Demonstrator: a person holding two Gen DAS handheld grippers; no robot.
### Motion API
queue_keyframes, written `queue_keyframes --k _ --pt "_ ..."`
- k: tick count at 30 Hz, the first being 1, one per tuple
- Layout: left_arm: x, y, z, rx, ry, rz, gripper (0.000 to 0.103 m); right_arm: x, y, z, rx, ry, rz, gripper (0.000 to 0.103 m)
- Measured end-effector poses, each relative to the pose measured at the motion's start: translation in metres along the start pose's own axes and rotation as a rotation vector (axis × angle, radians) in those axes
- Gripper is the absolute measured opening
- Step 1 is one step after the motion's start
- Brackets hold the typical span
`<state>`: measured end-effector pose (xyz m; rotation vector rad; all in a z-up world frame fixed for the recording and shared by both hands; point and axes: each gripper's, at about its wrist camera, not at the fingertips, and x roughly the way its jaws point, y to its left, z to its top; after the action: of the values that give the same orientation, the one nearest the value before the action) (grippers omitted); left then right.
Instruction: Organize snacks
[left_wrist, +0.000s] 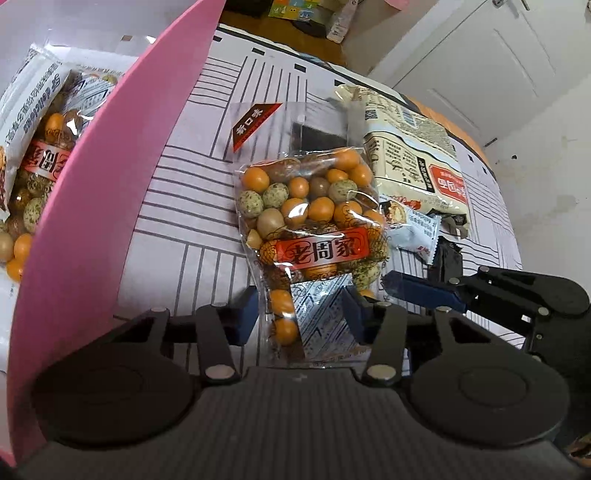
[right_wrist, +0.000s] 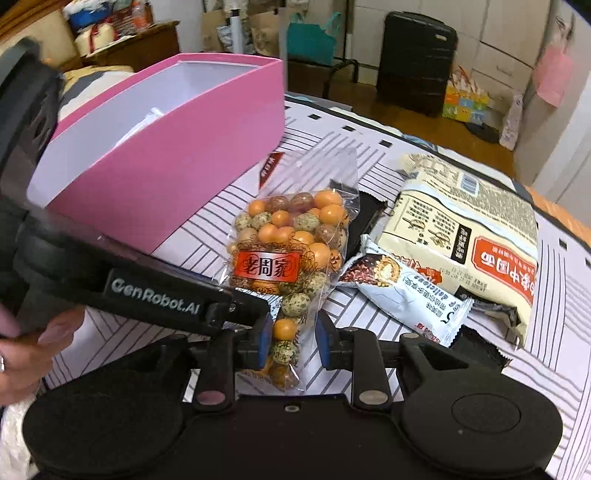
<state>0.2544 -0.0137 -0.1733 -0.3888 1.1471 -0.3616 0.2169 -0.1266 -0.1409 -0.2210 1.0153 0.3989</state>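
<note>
1. The nut bag (left_wrist: 314, 229) is lying on the table (left_wrist: 192, 221) beside the pink box (left_wrist: 110, 184), near the noodle pack (left_wrist: 413, 158).
2. Both the left gripper (left_wrist: 299, 314) and the right gripper (right_wrist: 291, 338) are straddling its near end, spread, not yet pinching.
3. Two grippers crowding one end are risking a collision.
4. Slick film is liable to slip; loose nuts may shift and swing the bag into the box wall.

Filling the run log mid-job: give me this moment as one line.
left gripper: open, straddling nut bag | right gripper: open, straddling same bag | pink box: holds snacks | noodle pack: on table
</note>
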Motion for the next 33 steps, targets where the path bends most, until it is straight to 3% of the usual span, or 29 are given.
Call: queue_keyframes --k 4,6,9,11,13,16,23,33 --pt "0.000 0.002 -0.001 -0.011 -0.011 0.007 0.047 0.001 -0.002 0.002 0.013 0.000 -0.044 0.054" --pt "0.000 0.004 -0.001 -0.018 -0.013 0.003 0.047 0.002 -0.004 0.002 0.012 0.004 -0.054 0.059" --pt "0.001 0.005 -0.001 -0.028 -0.015 -0.002 0.048 0.001 -0.007 0.000 -0.033 0.056 -0.011 0.074" --pt "0.001 0.007 -0.001 -0.043 -0.017 -0.014 0.051 -0.002 -0.008 -0.003 -0.040 0.075 0.004 0.076" --pt "0.002 0.009 0.000 -0.055 -0.016 -0.020 0.051 -0.002 -0.006 -0.004 -0.043 0.068 0.025 0.084" --pt "0.002 0.007 -0.001 -0.041 -0.027 -0.016 0.051 0.009 0.004 -0.001 -0.054 0.054 0.040 0.084" --pt "0.006 0.005 -0.003 -0.025 -0.039 -0.036 0.050 0.035 0.022 -0.001 -0.079 0.001 -0.014 0.087" --pt "0.002 -0.001 -0.007 -0.010 -0.009 -0.063 0.052 0.015 0.018 -0.002 0.072 0.021 -0.018 0.067"
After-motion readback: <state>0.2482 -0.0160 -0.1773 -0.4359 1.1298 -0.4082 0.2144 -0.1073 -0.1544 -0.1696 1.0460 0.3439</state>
